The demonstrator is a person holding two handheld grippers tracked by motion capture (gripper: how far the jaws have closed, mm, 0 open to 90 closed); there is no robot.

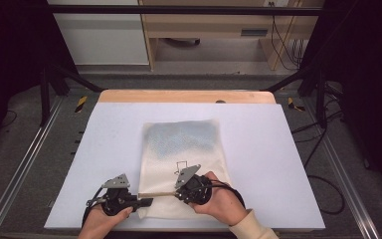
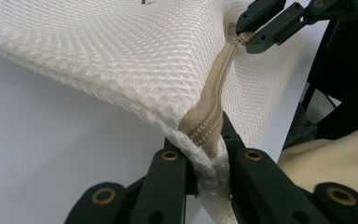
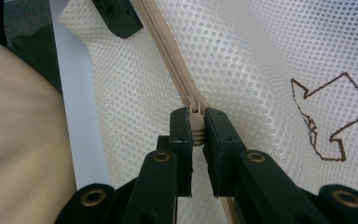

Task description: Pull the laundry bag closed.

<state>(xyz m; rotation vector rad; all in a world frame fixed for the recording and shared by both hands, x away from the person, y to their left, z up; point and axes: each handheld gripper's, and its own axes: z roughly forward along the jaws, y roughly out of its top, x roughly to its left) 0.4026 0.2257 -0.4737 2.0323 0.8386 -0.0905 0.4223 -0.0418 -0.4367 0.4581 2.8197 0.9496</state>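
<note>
Gripping: right claw (image 3: 196, 135) clamps zipper pull (image 3: 195, 122).

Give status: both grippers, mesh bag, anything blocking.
Left gripper shut on mesh bag corner at zipper end. Right gripper shut on zipper pull. No obstruction seen.

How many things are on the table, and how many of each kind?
Mesh bags: 1, white, with a tan zipper
Grippers: 2, the left gripper shut on the bag's corner, the right gripper shut on the zipper pull
Hands holding them: 2
Total: 5
</note>
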